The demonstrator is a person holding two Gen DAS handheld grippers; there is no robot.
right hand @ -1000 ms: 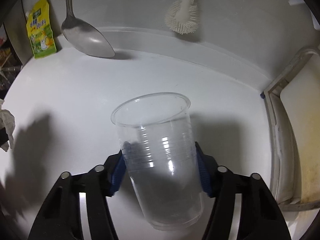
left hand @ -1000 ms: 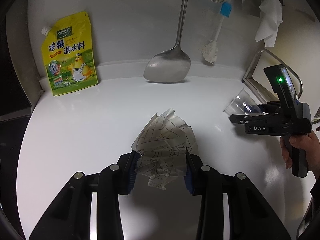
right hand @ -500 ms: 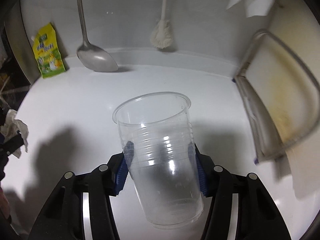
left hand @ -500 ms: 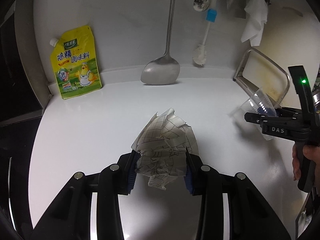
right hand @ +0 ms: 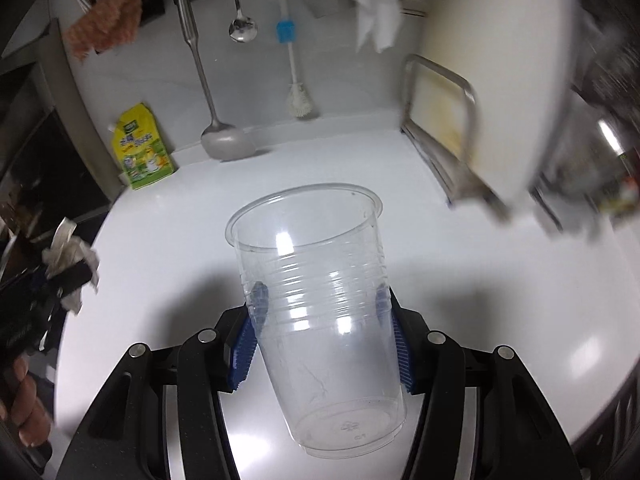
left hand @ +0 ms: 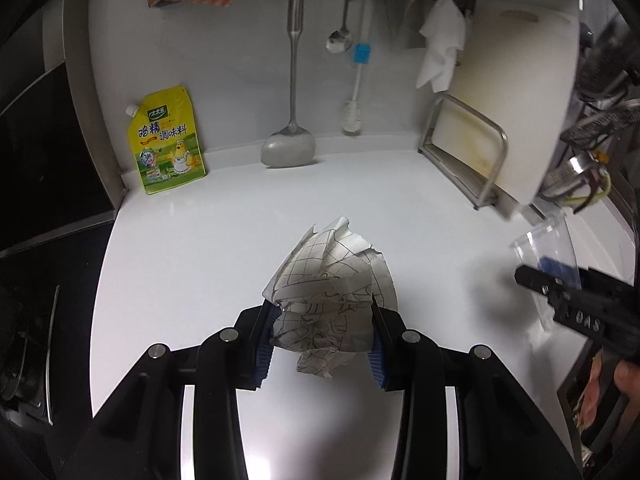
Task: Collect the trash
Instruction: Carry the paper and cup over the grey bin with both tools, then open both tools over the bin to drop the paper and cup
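Above the white tabletop (left hand: 192, 248), the left gripper (left hand: 322, 334) has its fingers clamped on crumpled paper (left hand: 332, 300); the right gripper (right hand: 322, 338) pinches a clear plastic cup (right hand: 320, 304).

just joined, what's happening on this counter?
Trash pickup, both grippers loaded. The left gripper is shut on a crumpled paper; the right gripper is shut on a clear plastic cup. Both are held above the white counter. No bin is in view.

Cutting board (right hand: 520, 92) and the rack beyond it are motion-blurred.
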